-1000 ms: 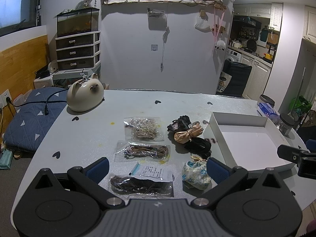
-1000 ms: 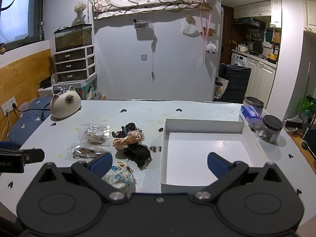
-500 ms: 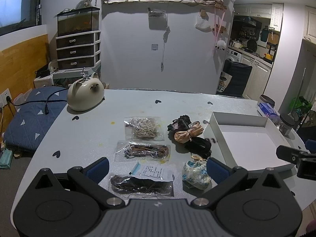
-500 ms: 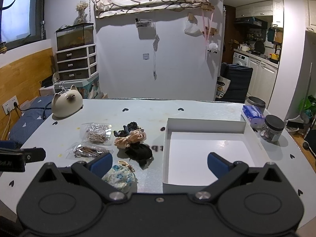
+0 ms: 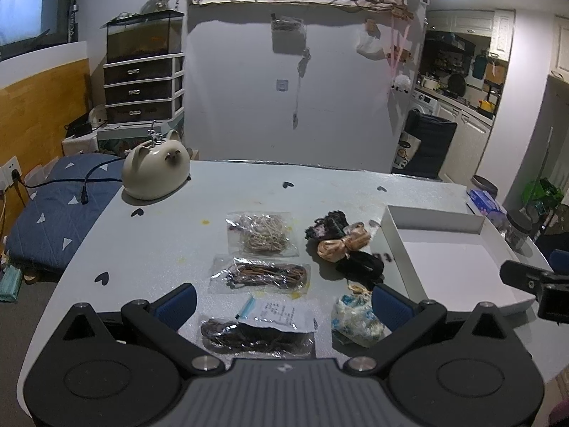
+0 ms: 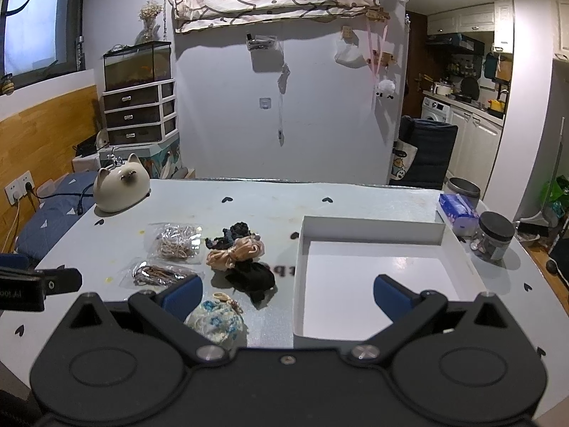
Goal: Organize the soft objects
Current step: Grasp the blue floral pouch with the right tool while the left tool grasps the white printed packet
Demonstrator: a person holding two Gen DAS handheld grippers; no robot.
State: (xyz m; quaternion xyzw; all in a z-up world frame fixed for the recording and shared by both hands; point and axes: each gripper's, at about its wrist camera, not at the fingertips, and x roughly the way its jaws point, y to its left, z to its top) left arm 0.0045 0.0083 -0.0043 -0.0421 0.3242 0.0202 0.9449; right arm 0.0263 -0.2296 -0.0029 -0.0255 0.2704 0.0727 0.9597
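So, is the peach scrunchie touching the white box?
Apart. The right wrist view shows a strip of bare table between the peach scrunchie and the left wall of the white box.

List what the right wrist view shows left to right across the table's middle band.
Cat jar → pale cord bag → peach scrunchie → white tray → tissue pack → black-lidded jar.

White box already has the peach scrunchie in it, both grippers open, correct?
Not quite. The white box is empty in the right wrist view; the peach scrunchie lies on the table left of it. Both grippers, left and right, are open.
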